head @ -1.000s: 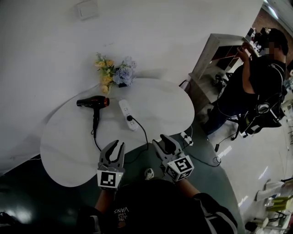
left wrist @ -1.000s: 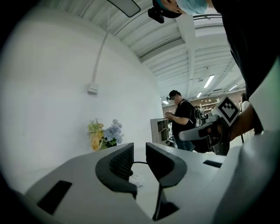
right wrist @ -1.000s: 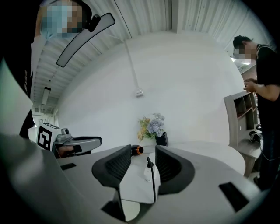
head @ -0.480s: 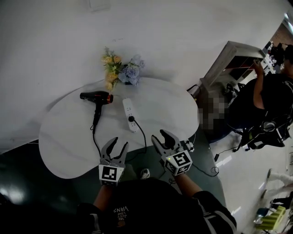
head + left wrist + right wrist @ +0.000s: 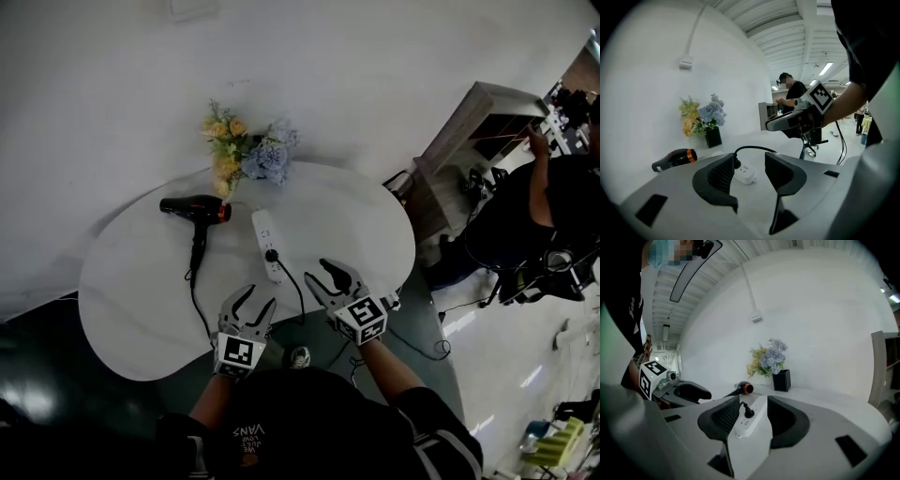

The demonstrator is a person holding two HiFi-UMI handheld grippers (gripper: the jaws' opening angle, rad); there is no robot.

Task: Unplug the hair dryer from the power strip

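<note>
Bracing the power strip [image 5: 266, 242] with one tool while the black plug [image 5: 272, 254] is drawn straight out is judged best. The left gripper [image 5: 258, 298] and right gripper [image 5: 328, 281] are held spread, their jaws having just been opening, with nothing between them. They are kept short of the strip, which lies on the table [image 5: 131, 300] near the hair dryer [image 5: 192, 208].

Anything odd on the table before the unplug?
Nothing stands out. The hair dryer lies flat on the table, its plug sits in the power strip, the cord runs toward the near edge, and the flowers stand upright at the back.
</note>
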